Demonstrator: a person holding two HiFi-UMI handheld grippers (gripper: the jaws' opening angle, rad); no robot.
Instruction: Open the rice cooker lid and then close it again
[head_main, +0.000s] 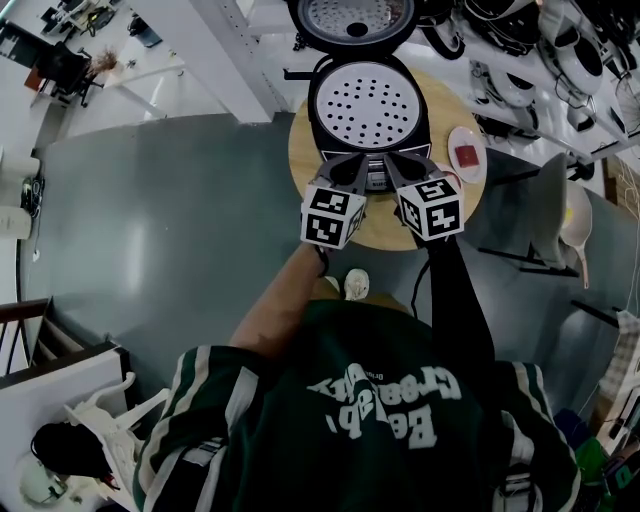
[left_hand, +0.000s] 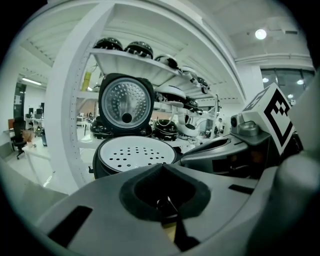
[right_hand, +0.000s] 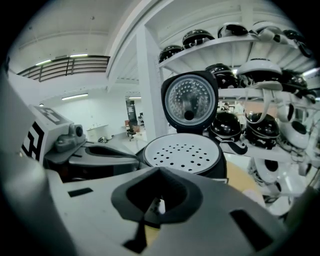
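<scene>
The black rice cooker (head_main: 368, 105) stands on a round wooden table (head_main: 305, 150) with its lid (head_main: 350, 20) swung up and back. A white perforated inner plate (left_hand: 135, 152) covers the pot. In the left gripper view the raised lid (left_hand: 125, 105) shows its metal inner face, and the right gripper view shows the same lid (right_hand: 189, 102) above the plate (right_hand: 184, 155). My left gripper (head_main: 350, 168) and right gripper (head_main: 397, 168) hover side by side just in front of the cooker's front panel. Both are shut, jaws pressed together, holding nothing.
A small white dish with something red (head_main: 466, 155) sits at the table's right edge. White shelving with several more cookers (right_hand: 260, 70) rises behind the table. A pale post (left_hand: 70, 115) stands left of the cooker. Grey floor (head_main: 160, 230) surrounds the table.
</scene>
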